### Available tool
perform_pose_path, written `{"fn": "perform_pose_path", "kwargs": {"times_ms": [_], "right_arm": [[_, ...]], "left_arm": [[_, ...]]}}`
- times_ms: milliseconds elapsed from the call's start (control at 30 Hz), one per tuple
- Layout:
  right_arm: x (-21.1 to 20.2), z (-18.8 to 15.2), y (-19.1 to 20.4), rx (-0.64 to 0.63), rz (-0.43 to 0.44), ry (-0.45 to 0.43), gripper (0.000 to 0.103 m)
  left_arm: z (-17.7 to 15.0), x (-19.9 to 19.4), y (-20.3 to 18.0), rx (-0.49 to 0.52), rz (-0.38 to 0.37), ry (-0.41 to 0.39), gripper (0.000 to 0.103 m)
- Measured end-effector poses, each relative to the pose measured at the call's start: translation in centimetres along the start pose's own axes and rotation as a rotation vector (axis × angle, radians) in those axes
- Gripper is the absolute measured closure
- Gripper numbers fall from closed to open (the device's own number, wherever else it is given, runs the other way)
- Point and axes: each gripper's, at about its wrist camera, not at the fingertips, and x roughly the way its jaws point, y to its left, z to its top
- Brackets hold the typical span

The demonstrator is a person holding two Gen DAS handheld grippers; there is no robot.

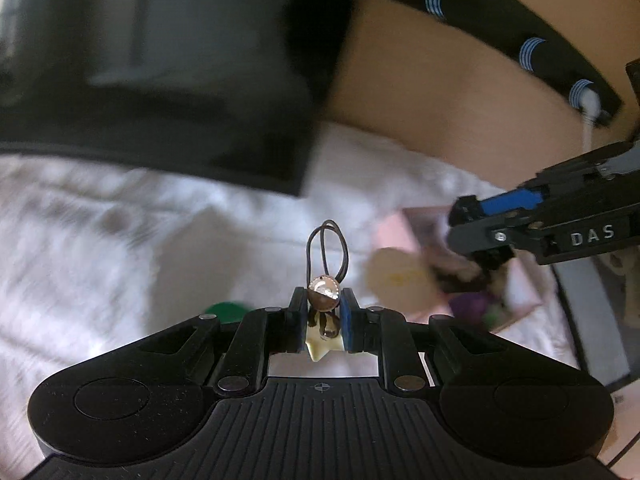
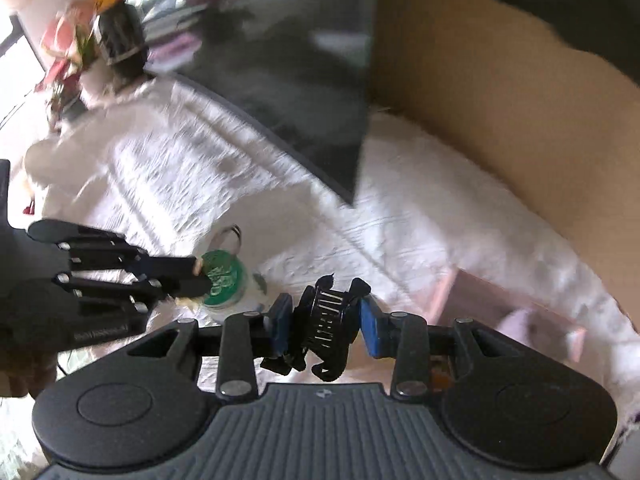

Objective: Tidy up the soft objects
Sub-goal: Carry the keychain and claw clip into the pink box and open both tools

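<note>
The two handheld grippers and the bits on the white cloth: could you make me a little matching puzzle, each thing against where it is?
Things:
1. hair tie with bead
2. black claw clip
3. green-lidded jar
4. pink box

Places:
a. standing on the white cloth
b. between the right gripper's pads
c. lying open on the cloth
d. pinched in the left gripper

Pairs: 1-d, 2-b, 3-a, 4-c

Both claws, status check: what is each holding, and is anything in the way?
Left claw shut on hair tie with bead. Right claw shut on black hair clip. Pink box open beside it. Green-lidded jar sits near; path unobstructed.
</note>
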Motion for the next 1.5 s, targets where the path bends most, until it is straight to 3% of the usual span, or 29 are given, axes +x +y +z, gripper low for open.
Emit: {"fn": "perform_pose_path", "kwargs": {"times_ms": [400, 600, 767, 900, 1067, 1233, 1500], "right_arm": [[-4.2, -7.5, -8.8, 0.174, -0.120, -0.154, 0.067], [-4.4, -10.1, -13.5, 0.291, -0.179, -0.191, 0.067], [-1.8, -11.2, -16.5, 0.392, -0.169, -0.179, 0.067], [1.0, -11.7, -18.3, 0.444, -0.182, -0.150, 0.067], [5.0, -11.4, -20.6, 0.468, -0.233, -0.083, 0.067], [7.7, -11.6, -21.5, 0.471, -0.224, -0.033, 0.067], [10.5, -11.5, -22.5, 0.493, -0.200, 0.011, 0.067]], "left_arm": [[0.1, 7.9, -10.9, 0.063, -0.195, 0.065, 0.083], [-0.3, 11.4, -14.2, 0.089, -0.234, 0.106, 0.083], [-0.9, 14.2, -16.6, 0.153, -0.185, 0.108, 0.083], [-1.6, 16.5, -17.9, 0.235, -0.082, 0.081, 0.083], [-1.8, 19.2, -18.3, 0.264, -0.105, 0.146, 0.082], [-1.7, 20.6, -18.9, 0.341, -0.029, 0.152, 0.079], [-1.4, 22.4, -19.1, 0.368, 0.000, 0.182, 0.076]]}}
